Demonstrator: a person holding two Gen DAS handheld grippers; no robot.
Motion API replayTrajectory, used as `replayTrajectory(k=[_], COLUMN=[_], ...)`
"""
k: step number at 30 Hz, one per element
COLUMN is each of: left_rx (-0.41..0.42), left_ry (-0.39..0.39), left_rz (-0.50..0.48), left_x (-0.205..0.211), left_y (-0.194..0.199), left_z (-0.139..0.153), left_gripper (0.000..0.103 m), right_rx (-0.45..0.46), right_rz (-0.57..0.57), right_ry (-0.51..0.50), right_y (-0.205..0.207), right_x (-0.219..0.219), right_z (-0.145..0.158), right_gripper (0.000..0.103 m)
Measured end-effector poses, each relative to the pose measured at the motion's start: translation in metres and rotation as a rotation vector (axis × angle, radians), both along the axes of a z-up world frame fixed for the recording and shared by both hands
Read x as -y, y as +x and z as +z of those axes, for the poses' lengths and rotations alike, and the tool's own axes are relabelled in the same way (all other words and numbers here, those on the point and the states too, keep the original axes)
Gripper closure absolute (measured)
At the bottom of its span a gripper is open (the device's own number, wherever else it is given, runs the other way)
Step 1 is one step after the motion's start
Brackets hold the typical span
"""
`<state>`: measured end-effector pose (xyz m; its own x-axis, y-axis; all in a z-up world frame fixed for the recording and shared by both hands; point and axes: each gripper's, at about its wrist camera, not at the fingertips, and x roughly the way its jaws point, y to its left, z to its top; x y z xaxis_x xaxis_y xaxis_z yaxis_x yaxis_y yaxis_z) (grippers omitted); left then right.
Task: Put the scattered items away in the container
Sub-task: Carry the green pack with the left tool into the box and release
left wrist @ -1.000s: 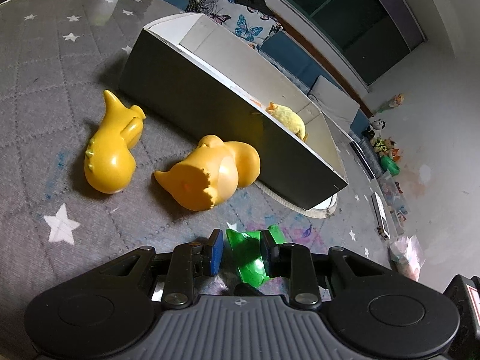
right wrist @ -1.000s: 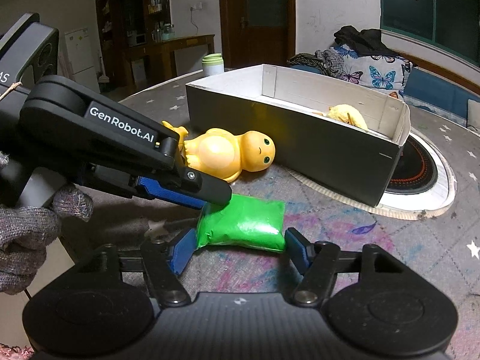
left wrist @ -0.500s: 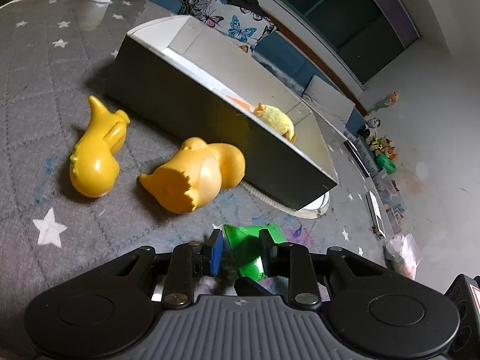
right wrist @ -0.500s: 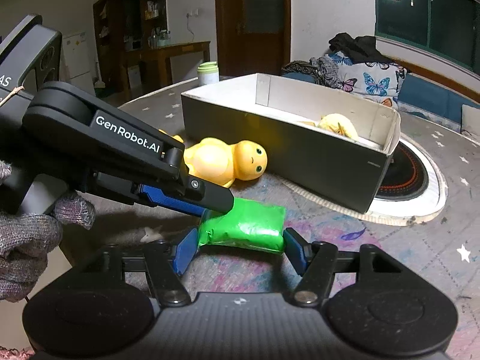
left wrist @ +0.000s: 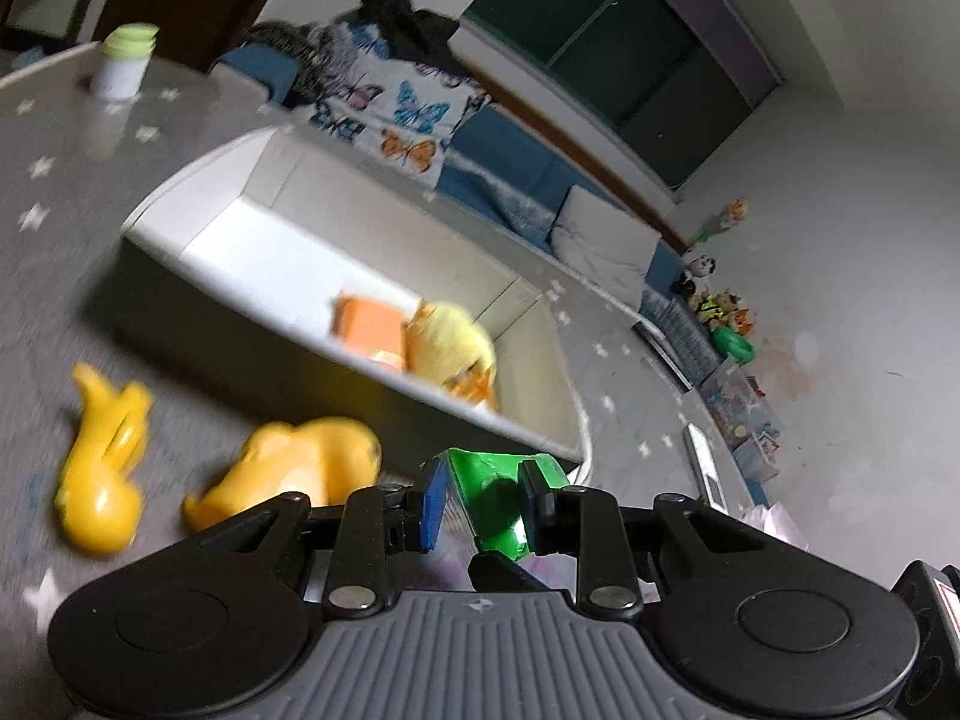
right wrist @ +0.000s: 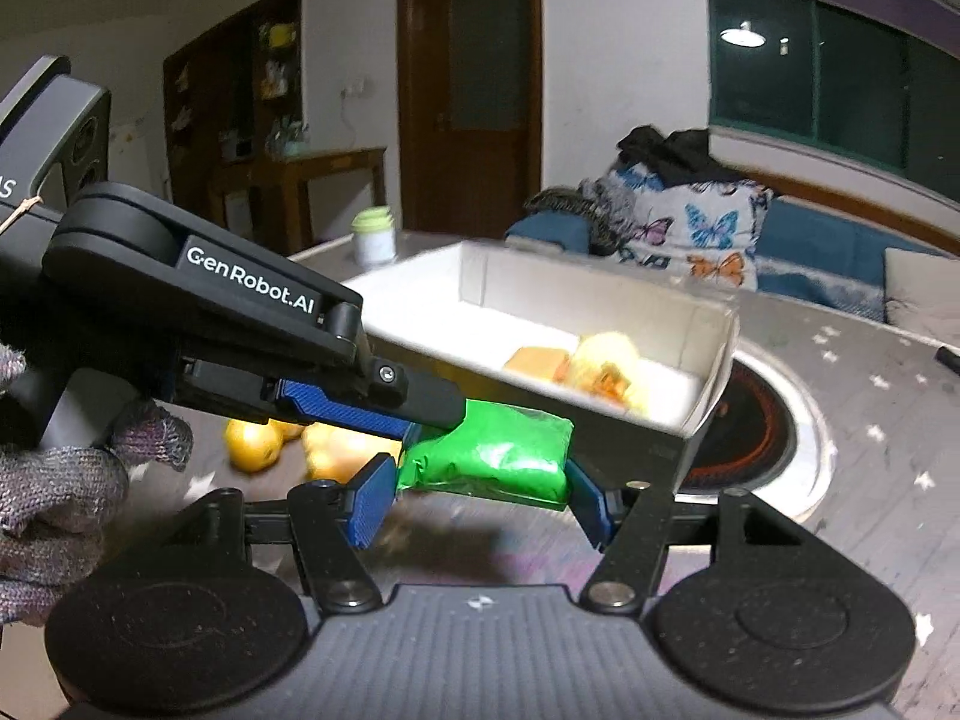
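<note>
Left gripper (left wrist: pixel 483 501) pinching green pouch (left wrist: pixel 489 495), just before box (left wrist: pixel 336 276); two yellow toys (left wrist: pixel 105 465) left of pouch.

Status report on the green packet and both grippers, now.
Left gripper and right gripper both clamped on the soft green plastic packet, lifted off the grey star-print tablecloth. White open cardboard box just ahead. Path clear.

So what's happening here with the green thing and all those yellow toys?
A person is tidying toys into the white box. Both hand-held grippers, left gripper and right gripper, are clamped on one green packet, held just in front of the box. A fluffy yellow toy and an orange block are already inside. Two yellow rubber toys lie on the table.
</note>
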<state>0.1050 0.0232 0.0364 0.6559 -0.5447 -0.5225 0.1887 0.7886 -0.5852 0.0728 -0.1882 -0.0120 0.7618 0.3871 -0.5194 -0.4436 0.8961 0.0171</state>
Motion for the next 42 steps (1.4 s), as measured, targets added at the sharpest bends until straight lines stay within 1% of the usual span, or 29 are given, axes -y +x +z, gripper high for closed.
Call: replayTrajectory(k=[2, 6, 12, 17, 20, 31, 40, 41, 42], left_rx=[0.024, 0.043, 0.021, 0.002, -0.004, -0.034, -0.048, -0.051, -0.053], left_ry=[0.008, 0.012, 0.026, 0.052, 0.063, 0.073, 0.112, 0.118, 0.125], left_rz=[-0.006, -0.016, -0.029, -0.041, -0.048, -0.054, -0.082, -0.084, -0.088], left_x=[0.006, 0.017, 0.027, 0.032, 0.034, 0.037, 0.045, 0.045, 0.046], left_y=[0.007, 0.024, 0.047, 0.054, 0.058, 0.077, 0.090, 0.092, 0.093], left_z=[0.007, 0.013, 0.010, 0.005, 0.002, 0.000, -0.004, -0.005, -0.005], left_gripper=[0.075, 0.075, 0.075, 0.075, 0.075, 0.075, 0.075, 0.075, 0.075], right_rx=[0.018, 0.040, 0.018, 0.000, -0.009, -0.001, 0.004, 0.007, 0.011], right_rz=[-0.019, -0.054, -0.094, -0.109, -0.110, -0.134, -0.150, -0.153, -0.159], right_ry=[0.013, 0.035, 0.066, 0.056, 0.056, 0.076, 0.072, 0.076, 0.080], right_y=[0.007, 0.021, 0.043, 0.054, 0.058, 0.065, 0.068, 0.068, 0.067], right_x=[0.003, 0.010, 0.019, 0.023, 0.024, 0.029, 0.033, 0.034, 0.035], right_z=[0.006, 0.016, 0.018, 0.012, 0.009, 0.008, 0.009, 0.010, 0.011], right_gripper=[0.040, 0.040, 0.040, 0.040, 0.040, 0.039, 0.038, 0.037, 0.033])
